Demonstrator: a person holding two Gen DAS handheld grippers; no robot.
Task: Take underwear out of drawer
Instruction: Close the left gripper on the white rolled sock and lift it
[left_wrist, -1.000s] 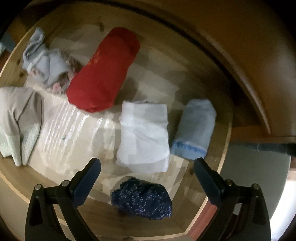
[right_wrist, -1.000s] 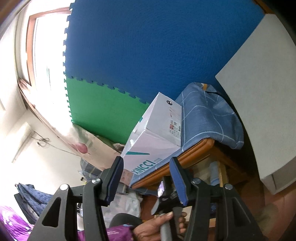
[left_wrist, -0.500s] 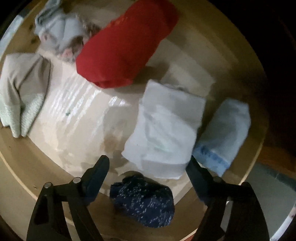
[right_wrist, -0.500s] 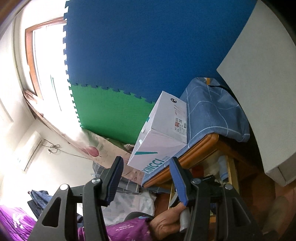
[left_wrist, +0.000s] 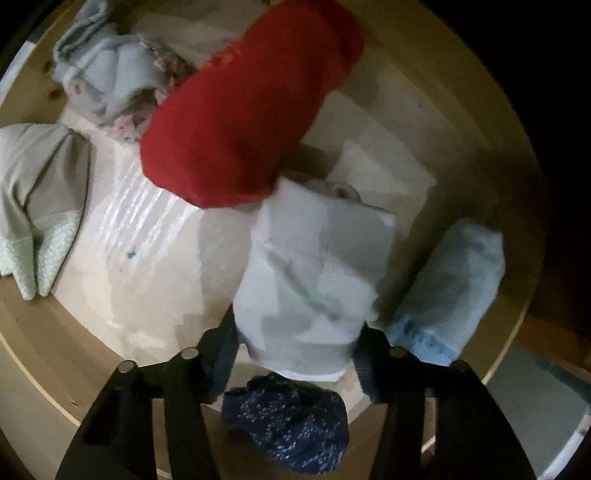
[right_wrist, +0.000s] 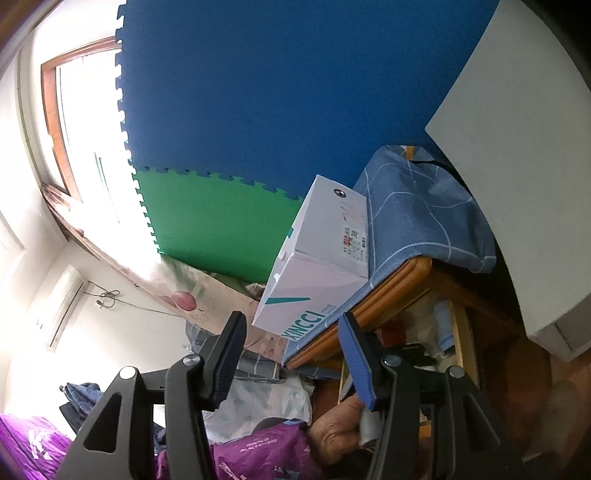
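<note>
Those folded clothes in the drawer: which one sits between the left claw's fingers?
The white folded piece, between the left gripper fingers; the red roll lies beyond it.

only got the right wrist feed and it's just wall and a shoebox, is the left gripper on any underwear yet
observer: yes, the left gripper has its fingers against both sides of a white folded piece in the drawer.
operator: anything crowding it in front
observer: a navy speckled bundle lies right at its near edge, between the gripper's fingers.
operator: and to the right
observer: a light blue roll lies beside it on that side, outside the right finger.
</note>
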